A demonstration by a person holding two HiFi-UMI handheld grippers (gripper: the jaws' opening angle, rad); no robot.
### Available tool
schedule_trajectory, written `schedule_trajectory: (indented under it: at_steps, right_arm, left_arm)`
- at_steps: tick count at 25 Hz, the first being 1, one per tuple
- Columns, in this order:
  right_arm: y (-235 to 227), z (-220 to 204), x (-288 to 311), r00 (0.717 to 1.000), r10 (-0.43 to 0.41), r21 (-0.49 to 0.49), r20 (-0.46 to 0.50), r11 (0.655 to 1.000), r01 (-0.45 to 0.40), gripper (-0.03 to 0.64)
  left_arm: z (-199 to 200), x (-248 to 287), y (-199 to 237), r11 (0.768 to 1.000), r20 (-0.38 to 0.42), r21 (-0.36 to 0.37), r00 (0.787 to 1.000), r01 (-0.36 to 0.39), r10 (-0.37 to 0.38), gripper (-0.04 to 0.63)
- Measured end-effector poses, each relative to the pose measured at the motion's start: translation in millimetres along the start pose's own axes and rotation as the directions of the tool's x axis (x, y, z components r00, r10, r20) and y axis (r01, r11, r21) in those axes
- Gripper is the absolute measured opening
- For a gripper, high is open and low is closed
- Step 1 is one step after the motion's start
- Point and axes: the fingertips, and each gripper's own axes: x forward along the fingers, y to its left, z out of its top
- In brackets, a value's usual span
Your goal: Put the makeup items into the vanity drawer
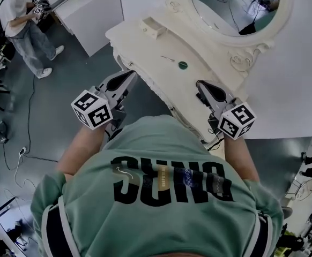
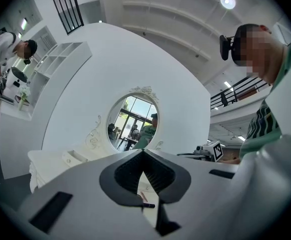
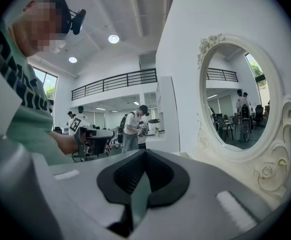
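Large black letters run across the person's green shirt point(image 1: 169, 182), seen upside down and not surely legible; the smaller print over them is too small

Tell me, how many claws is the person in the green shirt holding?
2: the left claw beside the vanity's front corner, the right claw over its top below the mirror. Both are shut.

Grey floor point(image 1: 51, 125), white walls point(image 3: 185, 59), railed balcony point(image 3: 115, 81), round ceiling lights point(image 3: 114, 38).

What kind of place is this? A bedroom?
Probably not; it looks like a big workroom. The white vanity and its oval mirror stand under a high ceiling with a railed balcony, and another person works at a counter.
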Motion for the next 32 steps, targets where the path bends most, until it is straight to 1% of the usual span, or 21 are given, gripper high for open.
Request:
schedule_trajectory:
  at_steps: [3, 7, 9, 11, 13, 15, 18, 20, 21, 23, 27, 29, 30, 32]
  right_arm:
    - [-18, -6, 14, 1.000, 0.001, 0.019, 0.000, 1.000, 0.000, 0.008]
    - [-40, -12, 56, 1.000, -0.002, 0.034, -0.004, 0.999, 0.002, 0.008]
    - [-53, -9, 81, 1.000, -0.031, 0.035, -0.001, 0.999, 0.031, 0.008]
    - [-65, -1, 106, 0.997, -0.079, 0.035, 0.005, 0.996, 0.079, 0.008]
    - [-75, 4, 132, 0.993, -0.120, 0.054, 0.009, 0.991, 0.119, 0.008]
    - [-84, 10, 155, 0.988, -0.153, 0.076, 0.010, 0.985, 0.152, 0.008]
    - [-106, 21, 174, 0.972, -0.236, 0.114, 0.010, 0.966, 0.233, 0.008]
    - [-115, 22, 181, 0.965, -0.260, 0.125, 0.001, 0.958, 0.258, 0.009]
    - [-117, 21, 183, 0.965, -0.261, 0.124, -0.007, 0.958, 0.260, 0.009]
    - [-123, 17, 182, 0.967, -0.253, 0.125, -0.018, 0.959, 0.253, 0.008]
    - [-140, 5, 166, 0.974, -0.226, 0.136, -0.027, 0.964, 0.227, 0.009]
    - [-149, -3, 154, 0.976, -0.215, 0.152, -0.031, 0.964, 0.217, 0.008]
    - [-153, -6, 149, 0.977, -0.211, 0.162, -0.032, 0.964, 0.213, 0.008]
    - [-163, -10, 142, 0.979, -0.203, 0.174, -0.030, 0.963, 0.205, 0.009]
  left_arm:
    - [-5, 17, 14, 1.000, -0.027, -0.001, 1.000, 0.010, -0.010, 0.003]
    - [-5, 36, 62, 0.999, -0.051, 0.030, 0.999, 0.020, -0.018, 0.003]
    - [0, 54, 91, 0.998, -0.072, 0.032, 0.996, 0.055, -0.052, 0.003]
    - [6, 77, 117, 0.992, -0.108, 0.044, 0.988, 0.114, -0.109, 0.002]
    - [15, 98, 140, 0.983, -0.150, 0.057, 0.975, 0.175, -0.165, 0.003]
    - [27, 116, 158, 0.968, -0.189, 0.070, 0.957, 0.239, -0.222, 0.003]
    - [39, 145, 174, 0.939, -0.249, 0.074, 0.918, 0.335, -0.308, 0.003]
    - [39, 159, 180, 0.926, -0.281, 0.066, 0.898, 0.371, -0.340, 0.002]
    - [37, 165, 181, 0.923, -0.292, 0.060, 0.891, 0.379, -0.347, 0.003]
    - [29, 178, 182, 0.923, -0.304, 0.043, 0.885, 0.382, -0.352, 0.003]
    - [4, 209, 174, 0.937, -0.311, 0.007, 0.891, 0.349, -0.329, 0.003]
    - [-13, 217, 163, 0.944, -0.331, -0.018, 0.889, 0.329, -0.316, 0.002]
    - [-21, 219, 158, 0.946, -0.347, -0.018, 0.885, 0.324, -0.310, 0.003]
    - [-35, 223, 152, 0.948, -0.381, 0.003, 0.877, 0.318, -0.293, 0.003]
